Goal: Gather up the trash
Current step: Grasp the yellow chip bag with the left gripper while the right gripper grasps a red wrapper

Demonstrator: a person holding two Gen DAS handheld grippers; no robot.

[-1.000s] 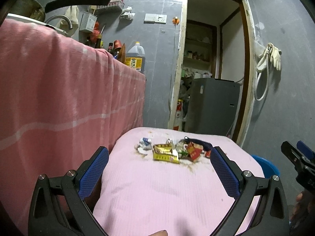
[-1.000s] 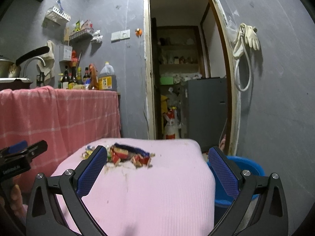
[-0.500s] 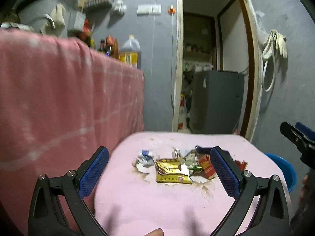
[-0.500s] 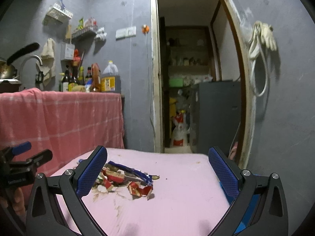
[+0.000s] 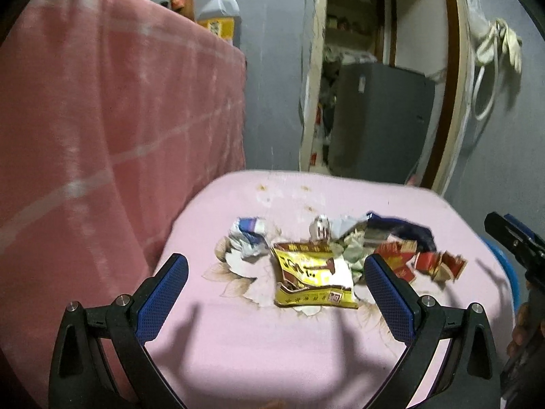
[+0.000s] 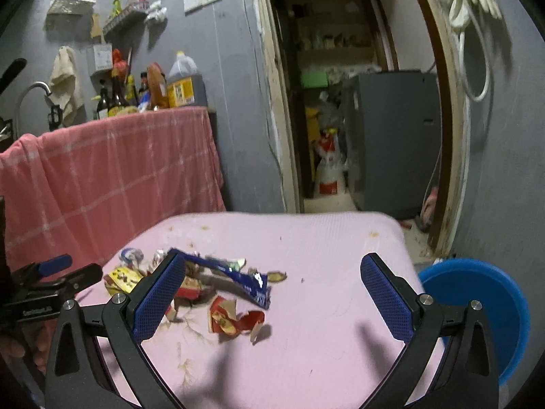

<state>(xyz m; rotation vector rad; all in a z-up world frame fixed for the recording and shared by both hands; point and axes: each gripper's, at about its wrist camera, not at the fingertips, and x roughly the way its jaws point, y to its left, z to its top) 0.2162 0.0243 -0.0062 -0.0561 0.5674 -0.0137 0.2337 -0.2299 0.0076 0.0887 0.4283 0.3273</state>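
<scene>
Left wrist view looks down over a pink-covered surface (image 5: 306,347) where a small heap of trash lies near the middle. The left gripper (image 5: 276,272) hangs above the near part of the cloth with its blue-padded fingers (image 5: 161,301) spread wide and nothing between them. A yellow snack wrapper (image 5: 311,277) lies flat just ahead of the gap, closer to the right-hand pad. To its left sits a crumpled white and blue wrapper (image 5: 247,235); behind and to the right are red torn packets (image 5: 422,260) and a dark blue wrapper (image 5: 398,228), all touching or overlapping in one cluster. At the right edge of this view the other tool shows as a dark, partly hidden shape.

Right wrist view shows the right gripper (image 6: 272,272) with its fingers (image 6: 385,301) also wide apart and empty. The same heap lies toward its left pad: the dark blue wrapper (image 6: 235,277) stretches diagonally, with a red torn packet (image 6: 231,318) nearest the camera and the yellow snack wrapper (image 6: 122,277) farther left. A blue basin (image 6: 483,303) stands low beside the right edge of the surface. A pink checked cloth (image 6: 112,173) drapes a counter on the left, with bottles on top, and an open doorway (image 6: 347,102) lies beyond. Both views are slightly blurred.
</scene>
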